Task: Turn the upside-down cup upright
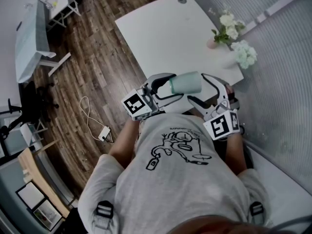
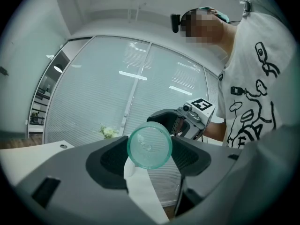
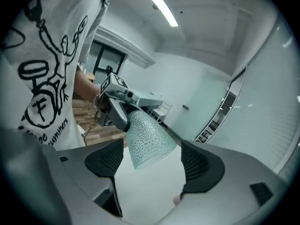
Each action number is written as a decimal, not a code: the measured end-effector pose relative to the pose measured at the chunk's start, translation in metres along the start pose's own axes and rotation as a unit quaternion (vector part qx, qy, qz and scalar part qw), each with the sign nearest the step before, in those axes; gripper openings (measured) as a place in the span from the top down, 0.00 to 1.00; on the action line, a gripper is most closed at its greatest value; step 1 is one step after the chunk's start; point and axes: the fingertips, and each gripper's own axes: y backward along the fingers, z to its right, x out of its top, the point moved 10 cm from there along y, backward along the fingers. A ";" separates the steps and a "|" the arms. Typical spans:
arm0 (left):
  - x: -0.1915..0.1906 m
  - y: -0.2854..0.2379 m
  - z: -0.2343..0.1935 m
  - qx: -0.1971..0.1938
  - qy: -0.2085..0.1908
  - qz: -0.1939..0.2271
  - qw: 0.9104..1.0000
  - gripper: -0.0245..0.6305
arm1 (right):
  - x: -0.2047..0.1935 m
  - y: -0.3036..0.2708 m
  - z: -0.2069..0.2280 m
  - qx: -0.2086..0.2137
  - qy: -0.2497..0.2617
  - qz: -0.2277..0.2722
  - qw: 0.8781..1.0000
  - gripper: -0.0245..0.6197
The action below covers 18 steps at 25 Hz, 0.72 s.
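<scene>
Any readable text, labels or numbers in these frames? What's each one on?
"F": inside a ring on the person's light printed T-shirt.
"unners": below it on the same shirt, start cut off.
Other shirt lettering: too small to read.
Cube markers on left hand-held gripper and right hand-held gripper: patterns, no characters.
Translucent green textured cup: none.

Left gripper (image 1: pixel 165 87) level, fingers clamped on the cup (image 1: pixel 185 83) — right gripper (image 1: pixel 204 89) tilted downward, fingers wide apart.
</scene>
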 end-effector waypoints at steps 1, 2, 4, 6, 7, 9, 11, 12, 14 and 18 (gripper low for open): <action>-0.001 0.000 0.000 0.001 0.002 -0.002 1.000 0.52 | 0.002 -0.001 -0.002 -0.007 0.019 -0.010 1.000 0.39; -0.002 0.000 0.000 0.001 0.004 -0.003 1.000 0.52 | 0.005 -0.002 -0.003 -0.013 0.034 -0.019 0.999 0.39; -0.004 -0.001 0.001 0.003 0.009 -0.003 1.000 0.52 | 0.007 -0.005 -0.006 -0.019 0.062 -0.037 0.997 0.39; -0.004 -0.002 0.002 0.005 0.011 -0.001 1.000 0.52 | 0.009 -0.007 -0.009 -0.024 0.088 -0.059 0.994 0.38; -0.004 -0.002 0.002 0.006 0.008 -0.001 1.000 0.52 | 0.009 -0.008 -0.011 -0.027 0.102 -0.070 0.992 0.38; -0.004 -0.004 0.003 0.007 0.002 -0.004 1.000 0.52 | 0.009 -0.011 -0.014 -0.036 0.129 -0.090 0.987 0.38; -0.006 -0.005 0.003 0.006 0.004 -0.004 1.000 0.52 | 0.010 -0.014 -0.016 -0.045 0.150 -0.107 0.982 0.38; -0.007 -0.004 0.003 0.006 0.006 -0.004 1.000 0.52 | 0.011 -0.016 -0.017 -0.047 0.159 -0.115 0.979 0.38; -0.007 -0.004 0.004 0.008 0.007 -0.005 1.000 0.52 | 0.012 -0.018 -0.018 -0.050 0.174 -0.133 0.975 0.38; -0.007 -0.006 0.003 0.013 0.007 -0.005 1.000 0.52 | 0.012 -0.024 -0.019 -0.051 0.191 -0.157 0.968 0.37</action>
